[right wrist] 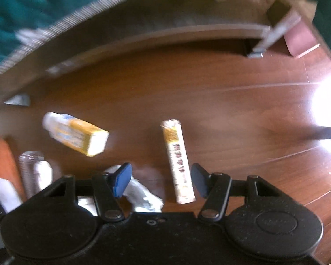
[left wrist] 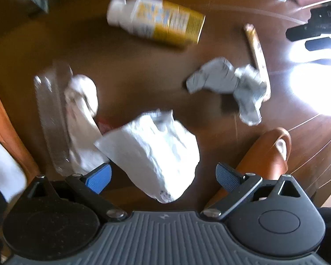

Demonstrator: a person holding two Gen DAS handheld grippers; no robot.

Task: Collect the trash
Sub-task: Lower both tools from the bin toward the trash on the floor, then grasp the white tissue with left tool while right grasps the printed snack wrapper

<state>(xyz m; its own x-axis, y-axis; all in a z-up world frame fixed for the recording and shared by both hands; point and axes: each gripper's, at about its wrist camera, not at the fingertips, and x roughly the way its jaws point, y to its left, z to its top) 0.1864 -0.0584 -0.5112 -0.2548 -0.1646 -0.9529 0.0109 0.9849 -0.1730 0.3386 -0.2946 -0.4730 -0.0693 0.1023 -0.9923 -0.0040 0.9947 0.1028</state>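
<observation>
Trash lies on a dark wooden floor. In the left wrist view my left gripper (left wrist: 163, 176) is open above a crumpled white tissue (left wrist: 152, 152), which lies between its blue pads. A grey crumpled paper (left wrist: 229, 86), a yellow and white bottle (left wrist: 156, 19), a clear plastic cup with tissue (left wrist: 61, 119) and a stick wrapper (left wrist: 257, 53) lie further off. In the right wrist view my right gripper (right wrist: 161, 180) is open over the stick wrapper (right wrist: 178, 161), with the crumpled paper (right wrist: 141, 194) by its left pad. The bottle (right wrist: 77, 134) lies to the left.
A low wooden furniture edge (right wrist: 143, 33) runs across the far side, with teal fabric (right wrist: 22, 6) behind it. Orange-brown leather objects sit at left (left wrist: 8, 128) and right (left wrist: 269, 154). Bright glare covers the floor at the right (left wrist: 315, 84).
</observation>
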